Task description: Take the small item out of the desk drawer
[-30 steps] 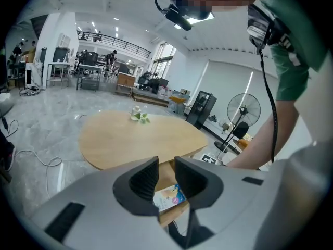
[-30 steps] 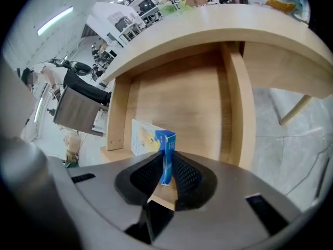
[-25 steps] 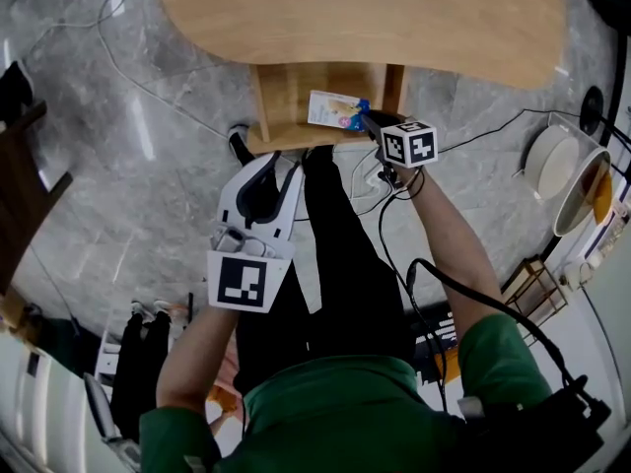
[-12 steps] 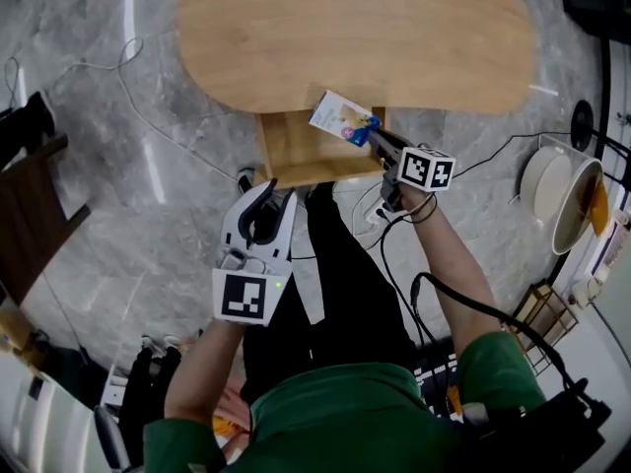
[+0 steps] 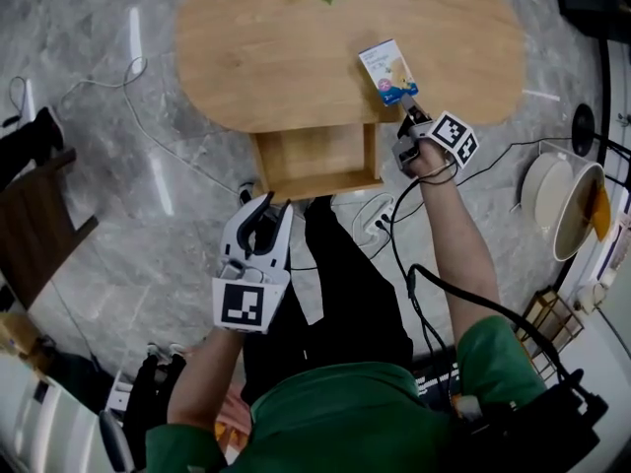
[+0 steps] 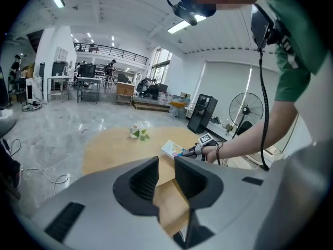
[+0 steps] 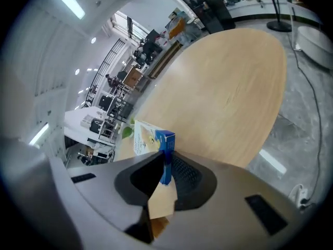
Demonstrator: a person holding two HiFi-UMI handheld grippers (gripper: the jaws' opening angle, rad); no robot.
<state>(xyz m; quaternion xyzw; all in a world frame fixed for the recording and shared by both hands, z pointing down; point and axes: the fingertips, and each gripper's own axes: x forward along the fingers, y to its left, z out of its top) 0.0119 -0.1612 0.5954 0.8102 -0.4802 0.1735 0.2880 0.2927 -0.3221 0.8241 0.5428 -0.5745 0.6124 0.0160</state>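
The small box (image 5: 387, 70) is pinched by its blue end in the right gripper (image 5: 406, 104) and held over the desktop (image 5: 276, 57) near its front right edge, clear of the open drawer (image 5: 317, 156), presumably to be set down there. The left gripper (image 5: 260, 208) is kept before the drawer front, jaws narrowly apart and empty, out of the way.

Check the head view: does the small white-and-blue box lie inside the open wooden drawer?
No: the right gripper holds the small white-and-blue box over the oval wooden tabletop, clear of the open wooden drawer.
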